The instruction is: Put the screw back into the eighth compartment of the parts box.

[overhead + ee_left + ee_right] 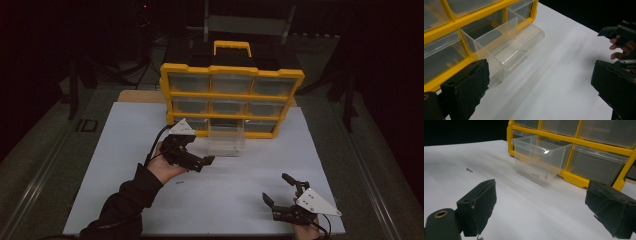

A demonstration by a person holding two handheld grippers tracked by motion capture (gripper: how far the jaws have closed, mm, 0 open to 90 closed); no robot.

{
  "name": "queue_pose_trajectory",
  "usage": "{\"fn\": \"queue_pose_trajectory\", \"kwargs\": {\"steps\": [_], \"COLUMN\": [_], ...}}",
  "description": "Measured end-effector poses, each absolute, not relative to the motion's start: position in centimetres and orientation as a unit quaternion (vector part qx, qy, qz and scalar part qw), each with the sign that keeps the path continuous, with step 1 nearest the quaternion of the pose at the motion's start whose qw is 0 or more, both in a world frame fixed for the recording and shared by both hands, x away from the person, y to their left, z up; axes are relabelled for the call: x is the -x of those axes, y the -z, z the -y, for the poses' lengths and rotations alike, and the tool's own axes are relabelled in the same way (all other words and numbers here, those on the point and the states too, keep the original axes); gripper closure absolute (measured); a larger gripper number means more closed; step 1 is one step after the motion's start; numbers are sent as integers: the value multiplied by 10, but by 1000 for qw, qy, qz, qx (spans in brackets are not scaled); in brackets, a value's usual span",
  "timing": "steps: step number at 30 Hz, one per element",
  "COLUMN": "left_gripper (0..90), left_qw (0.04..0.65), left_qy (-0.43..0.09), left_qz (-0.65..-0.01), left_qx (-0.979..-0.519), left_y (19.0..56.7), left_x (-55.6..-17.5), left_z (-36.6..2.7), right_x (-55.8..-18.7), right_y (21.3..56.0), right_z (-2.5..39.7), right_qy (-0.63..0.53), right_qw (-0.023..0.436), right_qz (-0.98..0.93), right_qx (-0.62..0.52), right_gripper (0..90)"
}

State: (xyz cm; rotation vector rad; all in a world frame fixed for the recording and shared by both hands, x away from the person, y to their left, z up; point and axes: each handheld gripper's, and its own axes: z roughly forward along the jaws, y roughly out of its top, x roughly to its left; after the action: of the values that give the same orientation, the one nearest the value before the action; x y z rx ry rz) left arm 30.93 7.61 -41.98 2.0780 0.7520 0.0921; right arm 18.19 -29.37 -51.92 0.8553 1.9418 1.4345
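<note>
High view looks down fwd from above table edge. Both gripper views sit low, close to the white sheet (125, 165), from opp. sides; all three share the clear drawer (226, 141) (506, 47) (539, 157).

A yellow organizer (231, 95) with clear drawers stood at the far side of the white bench (125, 150). One clear drawer (226, 140) was pulled out from its bottom row. A small screw (469, 170) lay apart on the bench.
</note>
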Motion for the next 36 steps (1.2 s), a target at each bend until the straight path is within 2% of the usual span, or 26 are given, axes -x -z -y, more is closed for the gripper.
{"fn": "queue_pose_trajectory", "kwargs": {"steps": [22,30,34,36], "left_gripper": [15,48,129,139], "left_qw": [434,425,420,414], "left_qy": [-45,-31,-21,-21], "left_qz": [-279,-284,-285,-287], "left_qx": [-855,-859,-861,-864], "left_y": [443,465,475,480], "left_x": [-284,-282,-281,-281], "left_z": [-102,-113,-118,-120], "right_x": [-182,-182,-182,-182], "right_y": [519,520,520,520], "right_z": [293,293,293,293], "right_qy": [-536,-535,-535,-534], "right_qw": [286,286,284,285], "right_qz": [-727,-727,-728,-729], "right_qx": [-320,-320,-321,-319], "right_gripper": [102,102,102,102]}}
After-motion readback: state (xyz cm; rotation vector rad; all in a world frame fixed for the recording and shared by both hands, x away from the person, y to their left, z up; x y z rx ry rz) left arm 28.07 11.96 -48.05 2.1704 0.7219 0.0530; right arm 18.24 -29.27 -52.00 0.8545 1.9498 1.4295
